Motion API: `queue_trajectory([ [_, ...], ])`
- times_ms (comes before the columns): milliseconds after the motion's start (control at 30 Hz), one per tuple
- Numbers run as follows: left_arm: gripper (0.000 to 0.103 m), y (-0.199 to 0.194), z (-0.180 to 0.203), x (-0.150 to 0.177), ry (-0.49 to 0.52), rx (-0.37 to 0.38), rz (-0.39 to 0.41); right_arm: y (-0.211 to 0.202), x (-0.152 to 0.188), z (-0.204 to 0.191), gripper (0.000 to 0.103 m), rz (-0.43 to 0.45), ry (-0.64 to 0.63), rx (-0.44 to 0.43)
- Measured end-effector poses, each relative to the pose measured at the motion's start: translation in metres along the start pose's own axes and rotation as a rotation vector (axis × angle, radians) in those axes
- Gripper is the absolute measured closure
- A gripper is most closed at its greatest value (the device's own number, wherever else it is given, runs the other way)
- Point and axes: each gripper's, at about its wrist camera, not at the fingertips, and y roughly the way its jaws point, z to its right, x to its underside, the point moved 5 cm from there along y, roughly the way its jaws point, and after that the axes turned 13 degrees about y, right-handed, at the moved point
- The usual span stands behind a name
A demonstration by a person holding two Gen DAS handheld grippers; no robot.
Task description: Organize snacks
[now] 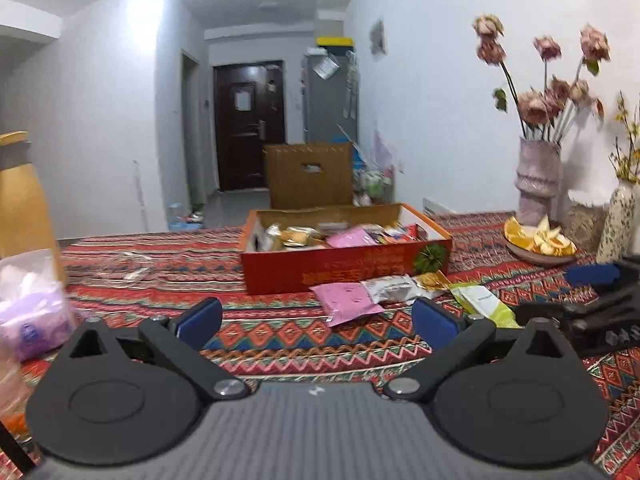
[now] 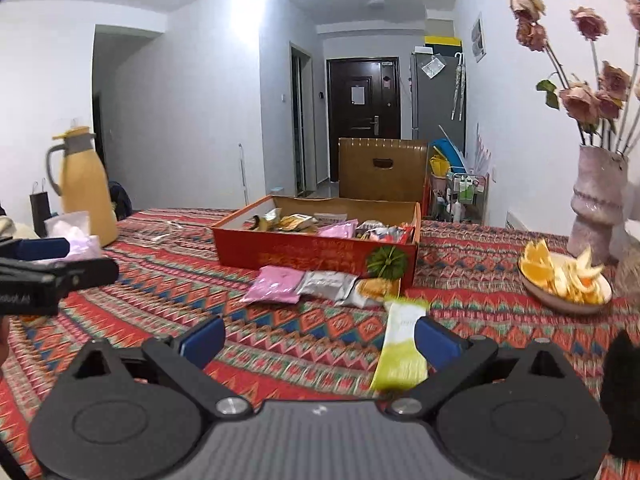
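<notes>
Right in front of the right hand-held gripper (image 2: 318, 344), basically touching its right finger, lies a green-and-white packet (image 2: 402, 344) flat on the tabletop (image 2: 280, 344). Its long axis runs pretty much straight away from the gripper, white end pointing toward the box, green end nearest the camera. Both fingers are spread wide with nothing between them, and the packet sits off to the right of the gap rather than inside it, so I'd guess a small shift right is needed before closing.

The left hand-held gripper (image 1: 316, 320) is also spread and empty. From its side the same packet is ahead and to the right, lying at a slant, so the right one is clearly nearer.

A bit further out, a pink packet (image 2: 276, 284), a silver packet (image 2: 326, 284) and a yellowish packet (image 2: 372, 292) lie side by side just in front of the red cardboard box (image 2: 312, 254), which already has a pile of snacks (image 2: 340, 228) in it. Off to the right there's a bowl of orange peel (image 2: 564, 280).
</notes>
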Motion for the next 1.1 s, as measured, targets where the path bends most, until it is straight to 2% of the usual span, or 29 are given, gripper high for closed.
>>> queue_trajectory([
  [100,0.0,0.038,0.006,0.001,-0.01,0.025,-0.052,0.033,-0.005,0.015,0.002,-0.02,0.023,0.008],
  [167,0.0,0.069,0.012,0.003,-0.018,0.013,-0.089,0.054,-0.006,0.028,0.004,-0.055,0.07,0.0],
  [300,0.0,0.125,0.021,0.002,0.009,0.036,-0.104,0.09,-0.014,0.048,0.004,-0.101,0.109,-0.005],
  [367,0.001,0.152,0.02,0.001,-0.004,0.044,-0.131,0.113,-0.019,0.054,0.01,-0.136,0.113,0.01],
  [400,0.003,0.165,0.019,0.001,-0.013,0.04,-0.15,0.123,-0.021,0.055,0.011,-0.148,0.108,0.018],
  [467,0.014,0.189,0.015,0.0,-0.03,0.023,-0.175,0.143,-0.025,0.058,0.014,-0.164,0.09,0.029],
  [567,0.02,0.22,0.011,0.001,-0.064,0.038,-0.204,0.175,-0.027,0.06,0.02,-0.19,0.086,0.045],
  [633,0.022,0.238,0.014,0.005,-0.063,0.057,-0.243,0.195,-0.028,0.062,0.021,-0.205,0.078,0.068],
  [667,0.022,0.244,0.016,0.007,-0.053,0.072,-0.255,0.203,-0.028,0.062,0.026,-0.216,0.071,0.073],
  [733,0.022,0.249,0.02,0.013,-0.041,0.08,-0.259,0.216,-0.028,0.061,0.026,-0.254,0.052,0.072],
  [800,0.022,0.252,0.02,0.016,-0.05,0.081,-0.269,0.219,-0.03,0.059,0.026,-0.256,0.041,0.062],
  [833,0.024,0.252,0.018,0.016,-0.058,0.093,-0.274,0.222,-0.032,0.059,0.026,-0.266,0.04,0.062],
  [900,0.034,0.252,0.014,0.017,-0.088,0.107,-0.274,0.225,-0.035,0.057,0.026,-0.291,0.008,0.058],
  [933,0.04,0.251,0.015,0.017,-0.072,0.096,-0.271,0.226,-0.036,0.056,0.029,-0.3,-0.004,0.049],
  [967,0.04,0.249,0.016,0.017,-0.057,0.089,-0.274,0.227,-0.037,0.056,0.039,-0.31,0.009,0.026],
  [1033,0.04,0.247,0.016,0.017,-0.064,0.083,-0.282,0.227,-0.034,0.056,0.043,-0.304,0.027,0.003],
  [1100,0.04,0.243,0.014,0.017,-0.064,0.094,-0.296,0.222,-0.032,0.054,0.054,-0.293,0.014,-0.012],
])
